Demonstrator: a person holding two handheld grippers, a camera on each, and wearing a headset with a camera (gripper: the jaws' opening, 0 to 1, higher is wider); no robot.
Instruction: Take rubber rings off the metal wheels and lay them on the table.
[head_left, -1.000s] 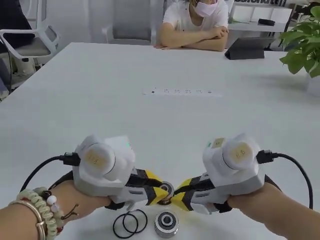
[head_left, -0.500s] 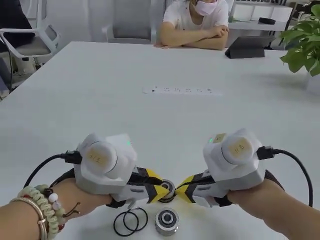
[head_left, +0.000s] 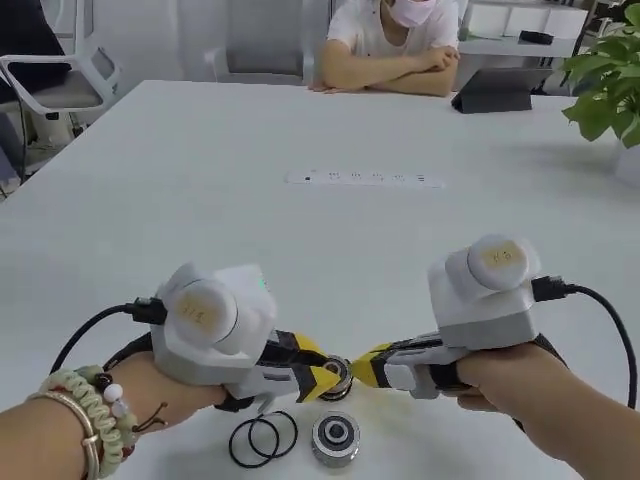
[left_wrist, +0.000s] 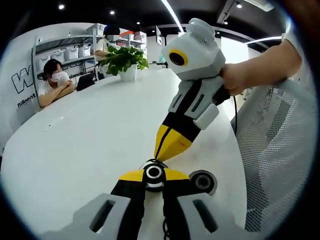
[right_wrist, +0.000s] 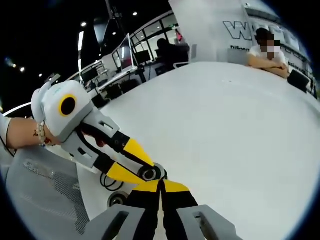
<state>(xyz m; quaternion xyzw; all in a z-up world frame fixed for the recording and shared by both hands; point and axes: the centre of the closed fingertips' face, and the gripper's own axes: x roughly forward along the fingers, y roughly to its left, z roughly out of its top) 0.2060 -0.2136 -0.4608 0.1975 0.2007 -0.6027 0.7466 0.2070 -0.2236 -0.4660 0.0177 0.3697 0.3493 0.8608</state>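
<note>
Two things are hard to read. Whether the right gripper (head_left: 363, 372) has any rubber between its tips cannot be told, because the tips are too close together and too small. In the right gripper view, the rubber rings (head_left: 263, 437) are partly covered by the left gripper (head_left: 320, 373).

In the left gripper view, its yellow tips stand a little apart and clamp the held wheel (left_wrist: 154, 172) from two sides, at 3 and 9 o'clock of the wheel. The right gripper enters this view from 12 o'clock. Its jaws are pressed together to a single point, and this point touches the dark outer edge of the held wheel at 12 o'clock.

The held wheel is lifted just above the table (head_left: 300, 250), between the two grippers. Its round face and centre hole are turned back toward the left gripper's camera, so its axis runs roughly along that gripper's jaws.

In the head view, the loose wheel (head_left: 335, 440) lies on the table at 6 o'clock from the held one, close to it. Its flat face is up and its axis is upright. The two black rubber rings lie flat on the table at 9 o'clock from the loose wheel, overlapping each other.
</note>
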